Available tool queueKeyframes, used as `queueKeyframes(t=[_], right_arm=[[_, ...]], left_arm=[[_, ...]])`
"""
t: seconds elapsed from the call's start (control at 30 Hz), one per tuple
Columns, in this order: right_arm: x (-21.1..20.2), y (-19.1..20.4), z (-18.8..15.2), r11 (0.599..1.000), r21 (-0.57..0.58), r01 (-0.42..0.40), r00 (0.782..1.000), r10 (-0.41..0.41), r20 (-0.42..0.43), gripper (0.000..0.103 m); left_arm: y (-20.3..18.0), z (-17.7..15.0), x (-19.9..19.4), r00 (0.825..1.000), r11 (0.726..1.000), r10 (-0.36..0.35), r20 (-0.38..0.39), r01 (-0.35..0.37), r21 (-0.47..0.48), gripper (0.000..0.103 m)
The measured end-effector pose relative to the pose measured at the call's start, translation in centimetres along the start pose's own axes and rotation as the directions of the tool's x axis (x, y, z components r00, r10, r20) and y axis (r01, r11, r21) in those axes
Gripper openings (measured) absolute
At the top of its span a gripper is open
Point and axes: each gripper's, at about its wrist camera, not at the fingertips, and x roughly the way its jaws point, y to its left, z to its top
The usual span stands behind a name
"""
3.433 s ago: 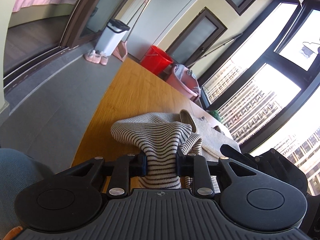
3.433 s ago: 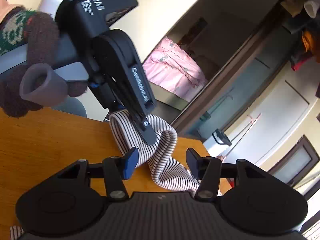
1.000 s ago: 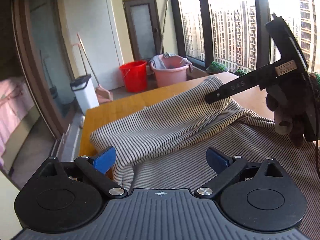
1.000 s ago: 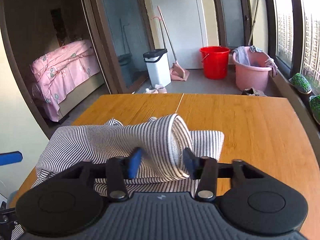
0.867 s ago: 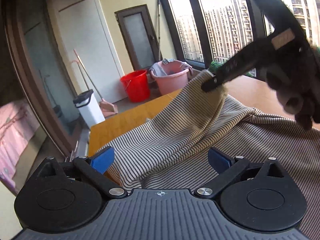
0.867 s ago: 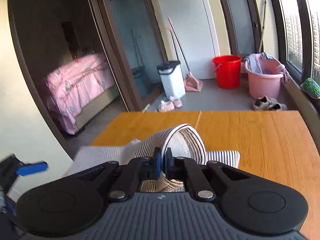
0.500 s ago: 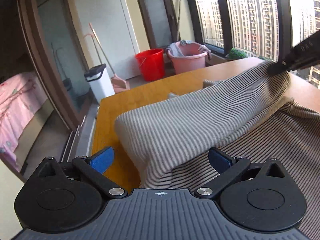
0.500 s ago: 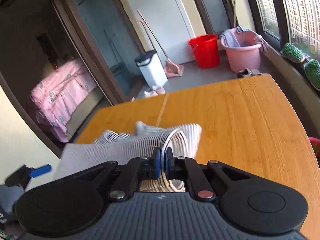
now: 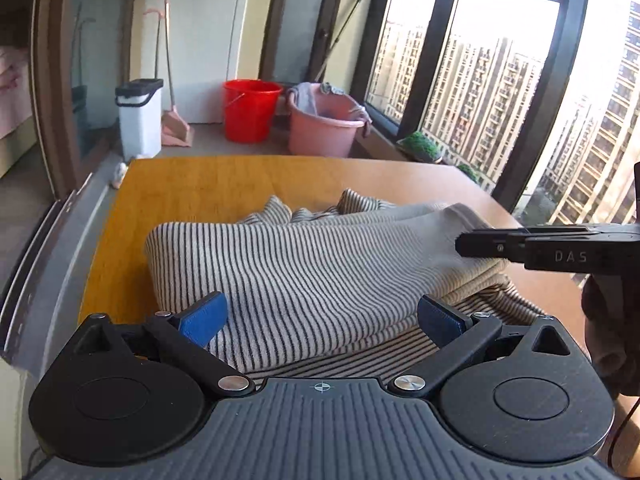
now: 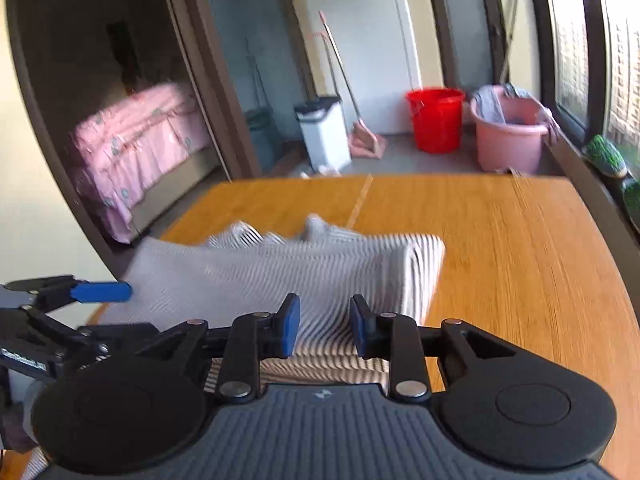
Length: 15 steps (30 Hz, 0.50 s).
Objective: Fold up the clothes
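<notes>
A grey-and-white striped garment (image 9: 304, 264) lies folded over on the wooden table (image 9: 208, 180). My left gripper (image 9: 320, 320) hovers open and wide over its near edge, holding nothing. From the right, my right gripper (image 9: 464, 246) reaches in to the garment's right-hand fold. In the right wrist view the striped garment (image 10: 280, 272) is blurred and lies flat. The right gripper (image 10: 325, 332) has its jaws opening, with striped cloth in the gap and the blue pads (image 10: 290, 330) not pressing on it. The left gripper's blue fingertip (image 10: 100, 292) shows at the far left.
Beyond the table stand a red bucket (image 9: 250, 110), a pink basin (image 9: 324, 124) with cloth in it, a white bin (image 9: 140, 116) and a dustpan with a long handle (image 9: 174, 124). Large windows run along the right. A pink bed (image 10: 140, 148) lies through the doorway.
The right gripper's jaws, shut on the striped fold half a second ago, have parted, and the fold has come down flat on the table. The left gripper stayed open and shifted and rolled.
</notes>
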Motion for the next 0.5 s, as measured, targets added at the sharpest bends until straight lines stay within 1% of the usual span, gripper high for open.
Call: queueKeyframes(t=[0.07,0.13,0.2,0.33,0.4,0.47,0.5], right_arm=[[0.0,-1.3,-1.0,0.998,0.046,-0.049,0.999,0.048,0.024,0.021],[-0.7,-2.1,-1.3,0.994,0.089,-0.060,0.998,0.058,0.025,0.019],[-1.4,-1.9,-1.9,0.997,0.062,-0.036,0.999,0.034,0.033,0.019],[-2.1,-1.6,-2.8,1.000,0.007,0.028,0.998,-0.029,0.056,0.019],[-2.1,-0.9,-2.8,0.998,-0.023,0.056,0.997,-0.055,0.062,0.020],[-2.0,0.8,-2.8,0.992,-0.078,0.098,0.994,-0.094,0.063,0.030],[-1.9,1.7,-2.9,0.989,-0.099,0.108,0.993,-0.102,0.063,0.047]], left_arm=[[-0.3,-0.7,0.2,1.000,0.999,-0.008,0.007,0.008,0.032,0.103],[-0.6,-1.2,0.4,0.999,0.998,-0.031,0.005,0.031,0.050,0.103],[-1.0,-1.4,1.0,0.999,0.997,-0.055,-0.003,0.055,0.047,0.103],[-2.5,-1.3,1.9,0.999,0.996,-0.032,-0.006,0.032,0.085,0.103],[-3.0,-1.2,2.1,1.000,0.995,-0.006,-0.006,0.006,0.098,0.103],[-3.3,-1.2,2.2,1.000,0.994,0.020,-0.004,-0.019,0.111,0.103],[-3.3,-1.3,2.2,1.000,0.994,0.024,-0.003,-0.024,0.111,0.103]])
